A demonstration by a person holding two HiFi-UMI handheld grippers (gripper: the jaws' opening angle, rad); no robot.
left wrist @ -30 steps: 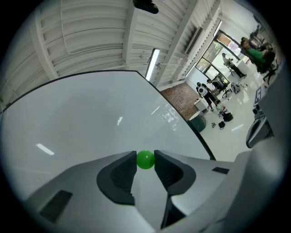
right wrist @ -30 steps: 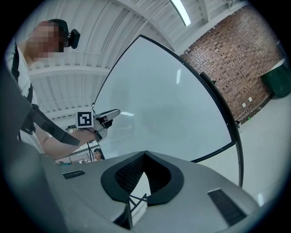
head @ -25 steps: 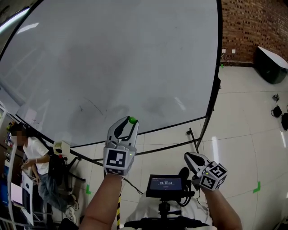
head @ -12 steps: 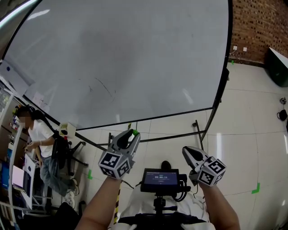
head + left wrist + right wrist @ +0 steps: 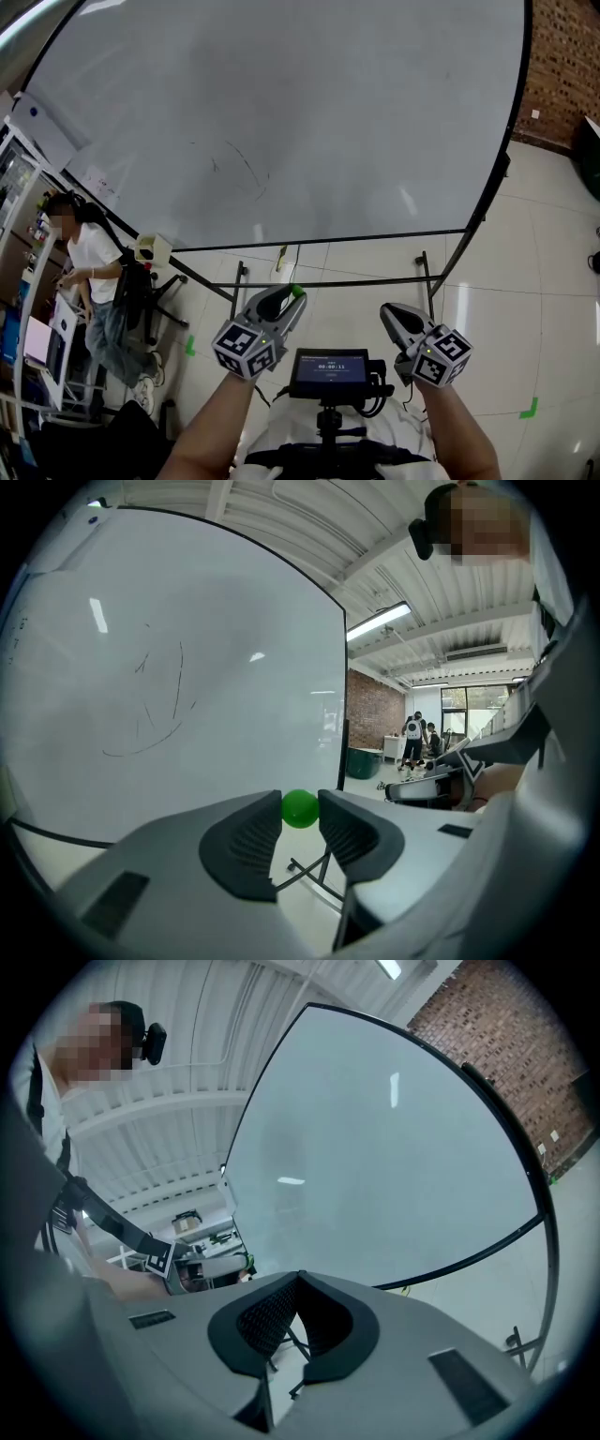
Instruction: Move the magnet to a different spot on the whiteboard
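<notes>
The small green round magnet (image 5: 297, 292) (image 5: 300, 808) sits pinched between the tips of my left gripper (image 5: 286, 302) (image 5: 300, 816), which is shut on it. The gripper hangs low, in front of and below the bottom edge of the big whiteboard (image 5: 281, 122) (image 5: 187, 686), away from its surface. Faint pen marks (image 5: 244, 169) show on the board. My right gripper (image 5: 392, 317) (image 5: 298, 1281) is held low at the right, its jaws shut tip to tip with nothing between them. The whiteboard (image 5: 394, 1176) fills the right gripper view.
The board stands on a black frame with legs (image 5: 427, 277) on a tiled floor. A person (image 5: 89, 272) stands at the left by shelves. A small screen (image 5: 328, 370) sits near my chest between the grippers. A brick wall (image 5: 567, 66) is at the far right.
My left gripper has come down and back from the whiteboard with the green magnet in its tips and rolled. The right gripper shifted slightly. The head view swung so the board sits further right.
</notes>
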